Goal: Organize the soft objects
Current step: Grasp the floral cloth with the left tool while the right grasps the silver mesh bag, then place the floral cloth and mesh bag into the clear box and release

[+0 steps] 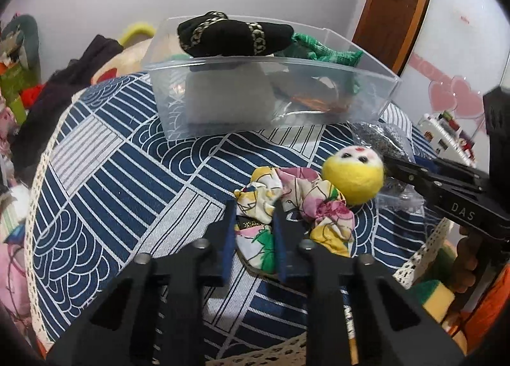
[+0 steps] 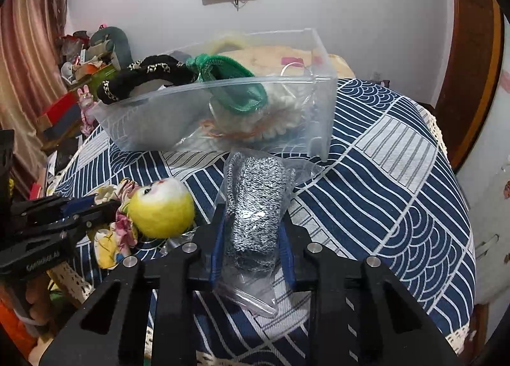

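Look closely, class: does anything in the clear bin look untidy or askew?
Yes. The black cloth roll lies across the clear bin's rim instead of down inside, one end poking over the edge.

On the desk [image 2: 398,175], the bin [image 2: 322,117] stands at the far side. In it lie a headband [image 2: 153,71] on the left and a knit piece [image 2: 236,85] to its right. Near of the bin lies a bagged sponge [image 2: 255,203], between the right claw's [image 2: 251,238] fingers. Left of it, touching the bag, lies the doll [image 1: 318,200], its cloth between the left claw's [image 1: 253,235] fingers.
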A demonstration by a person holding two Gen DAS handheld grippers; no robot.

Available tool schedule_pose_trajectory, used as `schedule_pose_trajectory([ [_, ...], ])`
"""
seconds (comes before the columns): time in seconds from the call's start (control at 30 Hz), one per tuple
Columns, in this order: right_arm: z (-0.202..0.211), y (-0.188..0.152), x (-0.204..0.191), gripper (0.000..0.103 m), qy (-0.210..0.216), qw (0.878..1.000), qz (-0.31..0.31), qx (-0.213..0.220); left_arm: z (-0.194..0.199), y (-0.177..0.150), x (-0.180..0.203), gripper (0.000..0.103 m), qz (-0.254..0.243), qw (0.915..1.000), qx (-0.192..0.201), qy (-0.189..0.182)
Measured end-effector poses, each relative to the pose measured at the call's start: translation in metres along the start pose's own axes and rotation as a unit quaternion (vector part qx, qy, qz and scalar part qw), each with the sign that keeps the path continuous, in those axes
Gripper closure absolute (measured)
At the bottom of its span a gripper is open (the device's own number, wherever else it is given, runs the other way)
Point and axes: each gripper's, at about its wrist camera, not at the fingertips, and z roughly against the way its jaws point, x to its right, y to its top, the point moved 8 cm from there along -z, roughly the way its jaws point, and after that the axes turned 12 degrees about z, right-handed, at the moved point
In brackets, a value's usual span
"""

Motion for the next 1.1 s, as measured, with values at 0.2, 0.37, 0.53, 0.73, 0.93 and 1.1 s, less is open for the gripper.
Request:
schedule_pose_trajectory([
  [0.2,0.011,0.004,0.002,0.081,-0.009,1.000,-0.006,0.016,0.009,0.003,-0.006,0.090,0.010,0.9999,0.007,0.004],
  [0.37,0.025,0.015,0.001,0.081,-0.015,0.999,-0.006,0.040,0.036,0.016,-0.006,0.090,0.001,0.9987,0.049,0.011],
  [0.53,0.038,0.025,0.002,0.081,-0.026,0.998,-0.001,0.061,0.065,0.032,-0.004,0.090,-0.001,0.9961,0.088,0.004],
  [0.73,0.056,0.045,0.010,0.081,-0.039,0.995,0.009,0.093,0.086,0.060,0.008,0.090,-0.005,0.9919,0.127,-0.003],
  [0.93,0.068,0.073,0.014,0.081,-0.052,0.990,0.017,0.128,0.105,0.091,0.020,0.090,-0.007,0.9860,0.166,-0.010],
  [1.1,0.067,0.092,0.017,0.081,-0.061,0.988,0.022,0.143,0.109,0.112,0.027,0.090,-0.014,0.9805,0.196,-0.006],
])
